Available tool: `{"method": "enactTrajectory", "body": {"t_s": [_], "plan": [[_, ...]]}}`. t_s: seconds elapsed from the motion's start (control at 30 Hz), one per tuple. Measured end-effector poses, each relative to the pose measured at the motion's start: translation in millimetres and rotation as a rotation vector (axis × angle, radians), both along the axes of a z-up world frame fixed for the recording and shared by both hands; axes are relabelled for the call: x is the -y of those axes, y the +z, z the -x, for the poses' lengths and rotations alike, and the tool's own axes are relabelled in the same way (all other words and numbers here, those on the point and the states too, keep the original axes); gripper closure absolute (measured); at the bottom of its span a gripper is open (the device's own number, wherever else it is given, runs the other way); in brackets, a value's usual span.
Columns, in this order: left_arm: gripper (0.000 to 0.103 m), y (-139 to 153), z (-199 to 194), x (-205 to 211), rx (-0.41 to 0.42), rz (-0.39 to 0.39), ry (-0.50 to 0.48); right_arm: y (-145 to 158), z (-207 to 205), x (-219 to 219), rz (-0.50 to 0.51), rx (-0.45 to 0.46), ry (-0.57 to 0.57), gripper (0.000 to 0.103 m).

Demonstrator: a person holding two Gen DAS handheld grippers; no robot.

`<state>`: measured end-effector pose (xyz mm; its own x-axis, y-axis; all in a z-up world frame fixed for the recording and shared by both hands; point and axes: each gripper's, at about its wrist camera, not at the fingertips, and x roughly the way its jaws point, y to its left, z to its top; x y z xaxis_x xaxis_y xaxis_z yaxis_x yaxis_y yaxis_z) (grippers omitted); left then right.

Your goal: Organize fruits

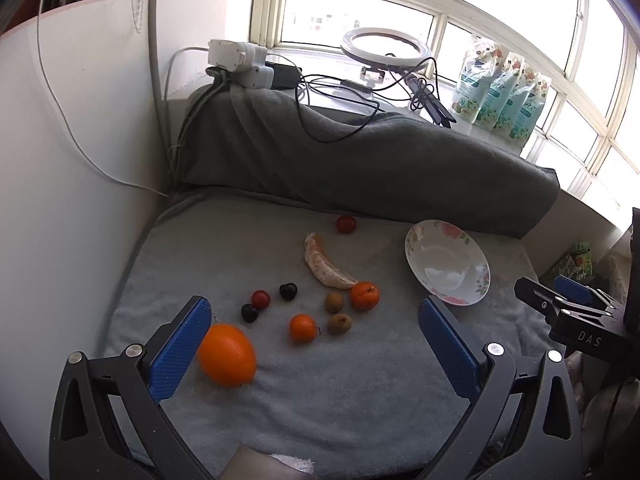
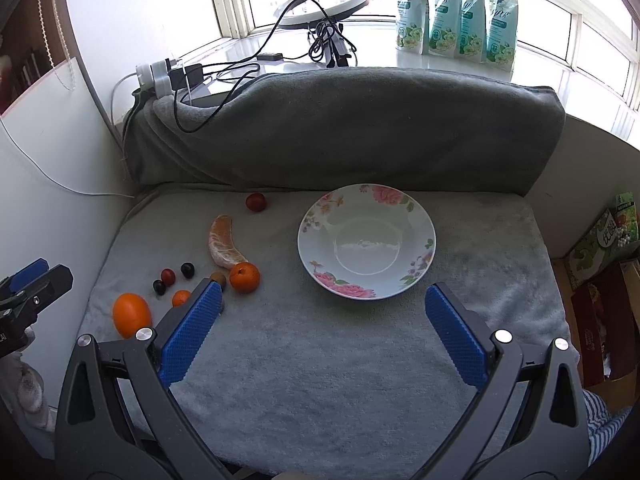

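Fruit lies scattered on a grey towel (image 1: pixel 360 380): a big orange (image 1: pixel 227 354) (image 2: pixel 131 315), two small mandarins (image 1: pixel 364 295) (image 1: pixel 303 327), a peeled citrus segment (image 1: pixel 326 262) (image 2: pixel 224 247), dark and red plums (image 1: pixel 288 291) (image 1: pixel 345 224), and two brown round fruits (image 1: pixel 334 302). A white floral plate (image 1: pixel 447 267) (image 2: pixel 366 241) sits empty at the right. My left gripper (image 1: pixel 316 336) hovers open over the fruit, its left finger beside the big orange. My right gripper (image 2: pixel 324 320) hangs open just in front of the plate.
A rolled dark grey blanket (image 2: pixel 340 132) walls off the back of the towel. Behind it, the windowsill holds chargers and cables (image 1: pixel 248 64), a ring light (image 1: pixel 386 46) and green pouches (image 2: pixel 456 12). A white wall (image 1: pixel 60 200) stands left; boxes (image 2: pixel 600 248) sit right.
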<state>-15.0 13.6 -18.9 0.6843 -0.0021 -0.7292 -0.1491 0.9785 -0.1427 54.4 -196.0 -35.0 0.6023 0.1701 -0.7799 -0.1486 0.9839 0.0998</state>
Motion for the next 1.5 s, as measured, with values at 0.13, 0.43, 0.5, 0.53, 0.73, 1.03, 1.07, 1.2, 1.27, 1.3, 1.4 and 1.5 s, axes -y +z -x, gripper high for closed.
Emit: {"method": "enactTrajectory", "body": {"t_s": [0.13,0.43,0.5,0.53,0.73,1.03,1.07,1.2,1.27,1.3,1.4,1.5], "plan": [[0.001,-3,1,-3,-0.010,0.011,0.004,-1,-2,-5,-0.001,-0.004,0.017,0.000],[0.001,-12,2,-17,-0.030,0.077,0.021,-2,-13,-14,-0.029,-0.018,0.075,0.000],[0.001,-16,3,-23,-0.039,0.099,0.026,-3,-18,-16,-0.046,-0.029,0.093,0.000],[0.001,-18,3,-25,-0.044,0.110,0.028,-5,-21,-17,-0.055,-0.037,0.103,0.000],[0.005,-33,8,-44,-0.081,0.180,0.060,-15,-35,-28,-0.107,-0.092,0.162,0.000],[0.019,-66,18,-81,-0.141,0.297,0.117,-41,-54,-67,-0.175,-0.205,0.297,0.005],[0.020,-70,19,-85,-0.148,0.311,0.121,-44,-56,-72,-0.186,-0.221,0.313,0.006],[0.021,-85,20,-97,-0.173,0.346,0.121,-57,-63,-96,-0.209,-0.270,0.372,0.007],[0.021,-93,20,-102,-0.183,0.369,0.125,-63,-67,-109,-0.214,-0.292,0.405,0.008],[0.022,-97,20,-105,-0.188,0.380,0.128,-67,-69,-116,-0.218,-0.308,0.421,0.008],[0.030,-110,17,-108,-0.214,0.390,0.123,-77,-74,-137,-0.245,-0.359,0.470,0.009],[0.030,-121,16,-112,-0.231,0.408,0.124,-88,-77,-160,-0.254,-0.396,0.513,0.009]]}}
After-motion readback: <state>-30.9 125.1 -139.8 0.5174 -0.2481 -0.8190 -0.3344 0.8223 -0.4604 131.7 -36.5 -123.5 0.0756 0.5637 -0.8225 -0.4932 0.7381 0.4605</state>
